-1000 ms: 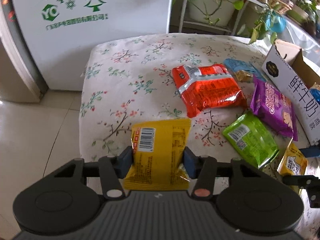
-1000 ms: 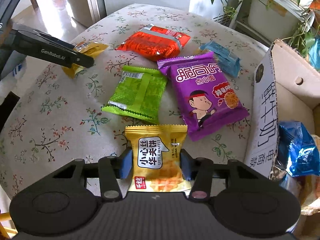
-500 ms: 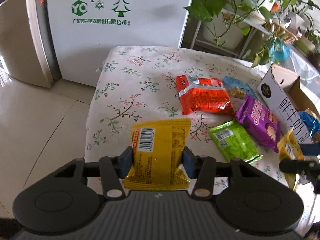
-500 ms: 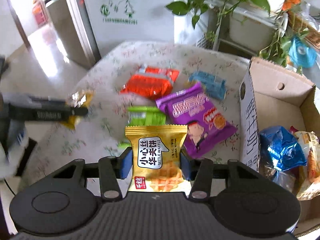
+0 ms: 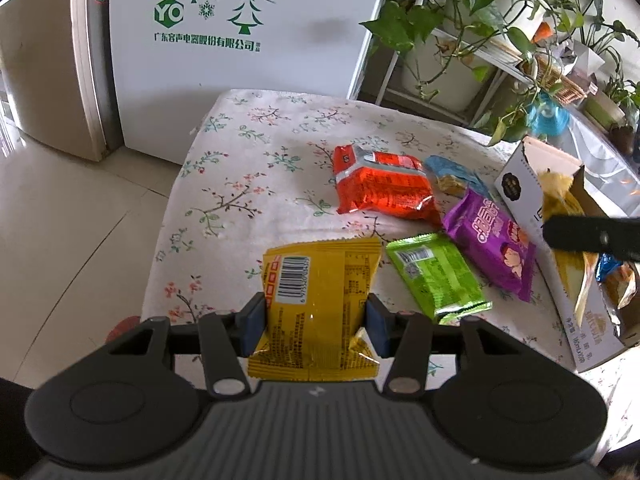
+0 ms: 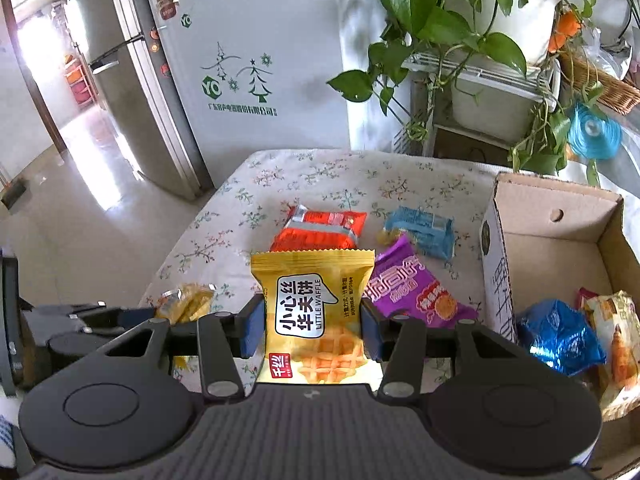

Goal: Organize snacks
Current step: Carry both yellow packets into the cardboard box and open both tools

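moved: both claws have come up and back from the bench; the right one has gone from low over the packets to beside the box opening, and the left view now takes in more floor and fridge.
left claw (image 5: 316, 320): clamped on the yellow barcode packet (image 5: 318, 300), blue pads pressing both side edges, packet held off the bench with its barcode side to the camera.
right claw (image 6: 313, 330): clamped on the waffle packet (image 6: 314, 312), label side to the camera, held in the air just left of the cardboard box (image 6: 560, 240).
bench (image 5: 248, 168): floral cloth; on it lie the red packet (image 5: 380, 188), blue packet (image 5: 452, 172), purple packet (image 5: 492, 240) and green packet (image 5: 436, 276), close together, purple partly over red's corner.
box: open top, at the bench's right edge; inside are a blue foil pack (image 6: 560, 336) and a croissant-print pack (image 6: 616, 336), touching.
cross view: right claw's arm crosses the box in the left view, its yellow packet blurred behind it.
background: white fridge (image 6: 256, 60), potted plants (image 6: 480, 20).
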`<state>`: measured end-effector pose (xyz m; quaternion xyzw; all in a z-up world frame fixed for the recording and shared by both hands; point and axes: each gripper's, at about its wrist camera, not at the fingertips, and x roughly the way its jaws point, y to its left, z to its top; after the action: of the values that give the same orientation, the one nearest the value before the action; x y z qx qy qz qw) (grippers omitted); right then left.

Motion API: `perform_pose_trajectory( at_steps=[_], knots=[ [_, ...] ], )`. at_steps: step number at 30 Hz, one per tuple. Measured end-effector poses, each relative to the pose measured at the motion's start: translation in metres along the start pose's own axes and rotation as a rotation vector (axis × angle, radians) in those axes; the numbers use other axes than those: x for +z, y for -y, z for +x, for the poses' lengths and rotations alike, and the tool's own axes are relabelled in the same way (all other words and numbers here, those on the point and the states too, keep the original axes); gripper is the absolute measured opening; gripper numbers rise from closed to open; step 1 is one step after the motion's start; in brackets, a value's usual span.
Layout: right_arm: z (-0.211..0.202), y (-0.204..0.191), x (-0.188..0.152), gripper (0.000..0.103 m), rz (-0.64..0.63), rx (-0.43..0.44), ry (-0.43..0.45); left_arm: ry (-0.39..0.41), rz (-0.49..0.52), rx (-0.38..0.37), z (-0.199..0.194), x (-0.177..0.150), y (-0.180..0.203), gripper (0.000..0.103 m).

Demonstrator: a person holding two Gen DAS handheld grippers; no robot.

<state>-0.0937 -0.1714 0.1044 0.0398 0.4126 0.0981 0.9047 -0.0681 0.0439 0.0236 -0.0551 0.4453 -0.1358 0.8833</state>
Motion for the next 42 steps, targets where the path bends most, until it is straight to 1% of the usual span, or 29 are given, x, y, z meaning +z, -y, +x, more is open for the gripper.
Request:
perform_pose_trajectory(
  at_steps=[8, 16, 26, 30, 35, 42],
  knots=[
    [-0.008, -0.001, 0.009, 0.056, -0.01, 0.019, 0.041, 0.01, -0.001, -0.008, -0.003, 0.001, 0.013, 0.05],
    [-0.025, 0.014, 0.022, 0.056, 0.011, 0.01, 0.113, 0.053, 0.03, -0.071, -0.016, 0.015, 0.045, 0.05],
    [-0.05, 0.054, 0.027, 0.056, 0.079, -0.037, 0.181, 0.078, 0.084, -0.168, -0.022, 0.031, 0.097, 0.05],
    [-0.06, 0.074, 0.028, 0.056, 0.127, -0.06, 0.209, 0.087, 0.098, -0.209, -0.022, 0.038, 0.118, 0.05],
    [-0.065, 0.098, 0.028, 0.056, 0.199, -0.081, 0.221, 0.099, 0.126, -0.256, -0.022, 0.046, 0.148, 0.05],
    [-0.074, 0.119, 0.025, 0.056, 0.247, -0.101, 0.237, 0.108, 0.171, -0.303, -0.02, 0.053, 0.187, 0.05]
  ],
)
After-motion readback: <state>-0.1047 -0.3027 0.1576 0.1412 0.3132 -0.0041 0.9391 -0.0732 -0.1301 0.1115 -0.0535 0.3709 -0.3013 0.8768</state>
